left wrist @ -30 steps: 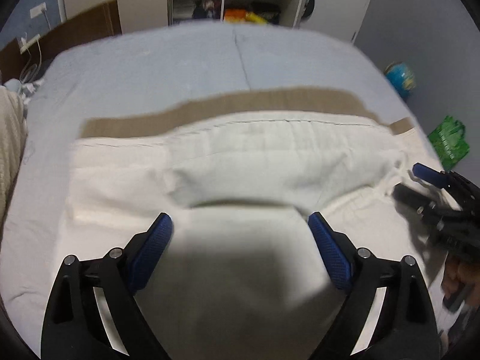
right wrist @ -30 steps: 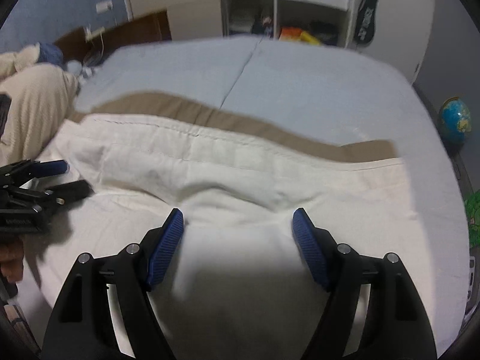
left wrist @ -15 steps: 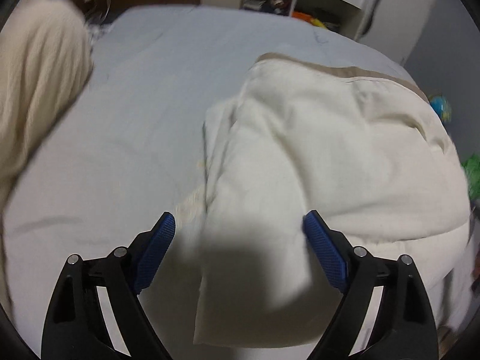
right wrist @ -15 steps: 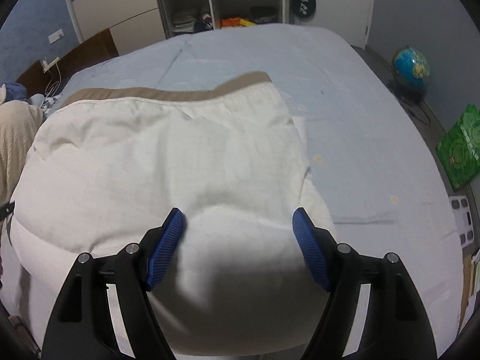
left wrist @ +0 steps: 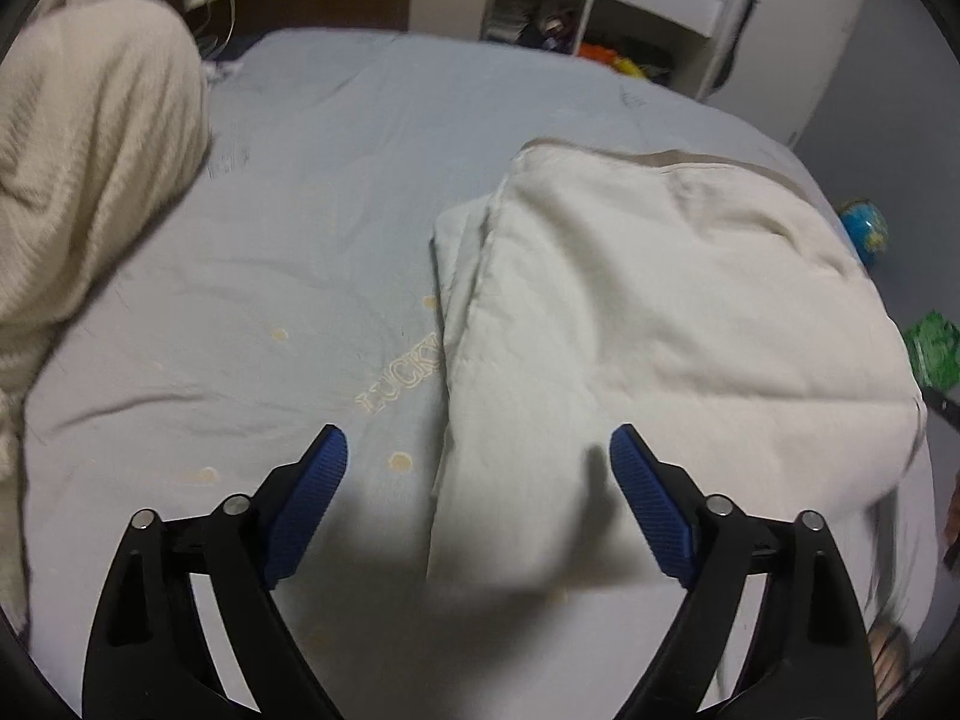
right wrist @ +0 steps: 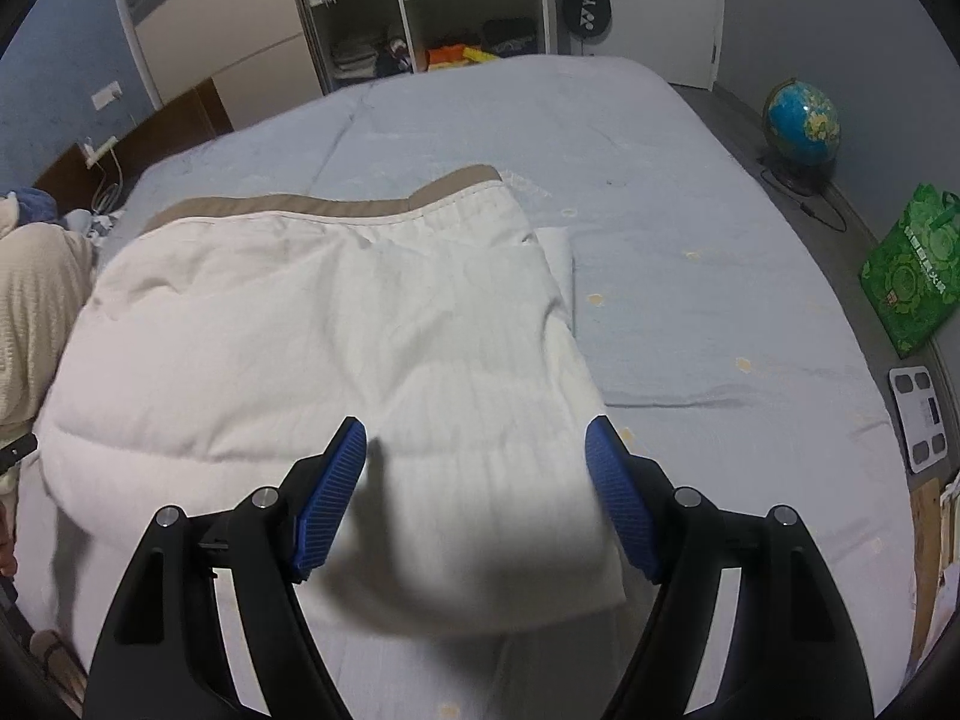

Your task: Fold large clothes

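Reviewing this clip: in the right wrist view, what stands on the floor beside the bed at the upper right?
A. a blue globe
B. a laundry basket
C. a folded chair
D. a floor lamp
A: a blue globe stands on the floor past the far right edge of the bed, with a green bag nearer the camera; no lamp, basket or chair shows there.

A home bedroom: big bed (right wrist: 660,192), open wardrobe (right wrist: 420,6) (globe (right wrist: 801,120) nearby).
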The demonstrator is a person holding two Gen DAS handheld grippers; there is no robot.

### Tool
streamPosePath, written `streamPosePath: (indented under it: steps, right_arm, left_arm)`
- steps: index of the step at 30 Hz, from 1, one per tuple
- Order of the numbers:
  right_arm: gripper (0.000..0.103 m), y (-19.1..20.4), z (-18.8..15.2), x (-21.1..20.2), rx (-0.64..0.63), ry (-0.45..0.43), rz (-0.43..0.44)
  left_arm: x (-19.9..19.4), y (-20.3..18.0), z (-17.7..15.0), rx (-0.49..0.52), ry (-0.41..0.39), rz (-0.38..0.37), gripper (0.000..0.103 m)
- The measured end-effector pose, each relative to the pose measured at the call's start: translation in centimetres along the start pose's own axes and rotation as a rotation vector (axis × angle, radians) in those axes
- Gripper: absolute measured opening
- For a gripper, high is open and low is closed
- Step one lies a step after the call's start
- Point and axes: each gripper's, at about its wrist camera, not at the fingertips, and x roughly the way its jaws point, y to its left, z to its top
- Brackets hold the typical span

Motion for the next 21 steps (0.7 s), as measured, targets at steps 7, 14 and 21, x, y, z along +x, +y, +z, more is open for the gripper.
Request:
streamPosePath:
  steps: [7,14,21]
  right_arm:
    - [0.072,-0.8,-2.0,-3.8,0.020,-0.015,0.020]
    - [0.072,-1.3,-4.2,-6.5,0.027,-0.032,0.032]
    - [0.072,-1.8,-6.7,-8.5,0.039,-0.044,0.054]
  left_arm:
    - [-4.6,-2.0,-1.9,0.055,-0.066,-0.017,0.090]
    - [-7.4,-3.1,-4.0,0.095,-0.103,-0.010,0.093]
    - [-8.9,-2.6,-6.5,0.127,-0.118,0.010,0.093]
